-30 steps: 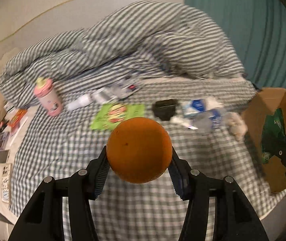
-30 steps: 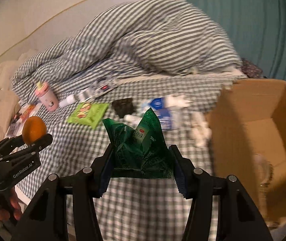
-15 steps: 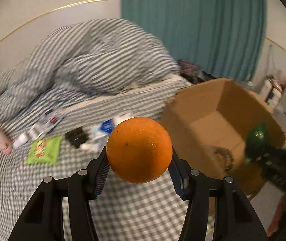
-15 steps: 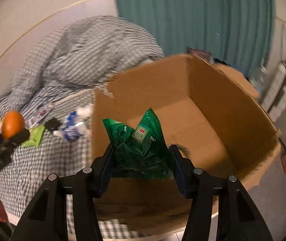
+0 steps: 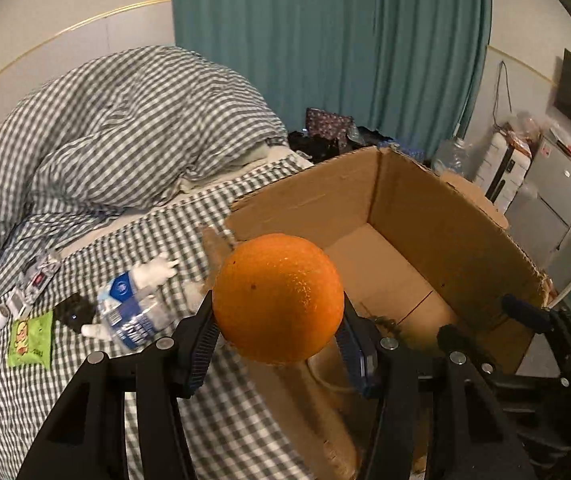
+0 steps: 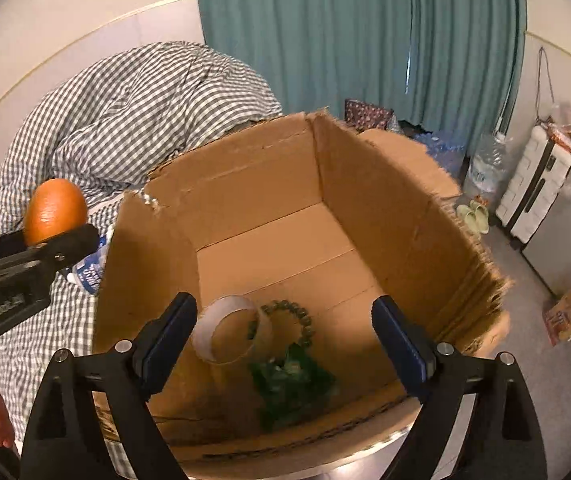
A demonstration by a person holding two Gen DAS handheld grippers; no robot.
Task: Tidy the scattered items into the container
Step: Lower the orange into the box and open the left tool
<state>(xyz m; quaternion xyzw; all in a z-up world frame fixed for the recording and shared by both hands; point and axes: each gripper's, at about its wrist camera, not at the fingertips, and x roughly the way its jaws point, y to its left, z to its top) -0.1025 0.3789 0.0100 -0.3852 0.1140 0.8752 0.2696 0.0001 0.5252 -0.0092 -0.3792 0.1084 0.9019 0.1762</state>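
My left gripper (image 5: 277,332) is shut on an orange (image 5: 278,298) and holds it at the near left rim of the open cardboard box (image 5: 437,216). The orange also shows in the right wrist view (image 6: 55,210). My right gripper (image 6: 285,336) is open and empty above the box (image 6: 365,184). The green snack bag (image 6: 291,380) lies on the box floor beside a tape roll (image 6: 231,328) and a bead bracelet (image 6: 291,316). On the bed lie a water bottle (image 5: 133,312), a lime packet (image 5: 31,338) and a black item (image 5: 73,312).
A bunched checked duvet (image 5: 125,128) lies at the back of the bed. A teal curtain (image 5: 325,40) hangs behind the box. A suitcase (image 6: 537,176), water jugs (image 6: 485,164) and slippers (image 6: 473,216) stand on the floor to the right.
Both grippers swung right from the bed to the box. My right gripper opened and the green snack bag dropped into the box. The left still holds the orange.
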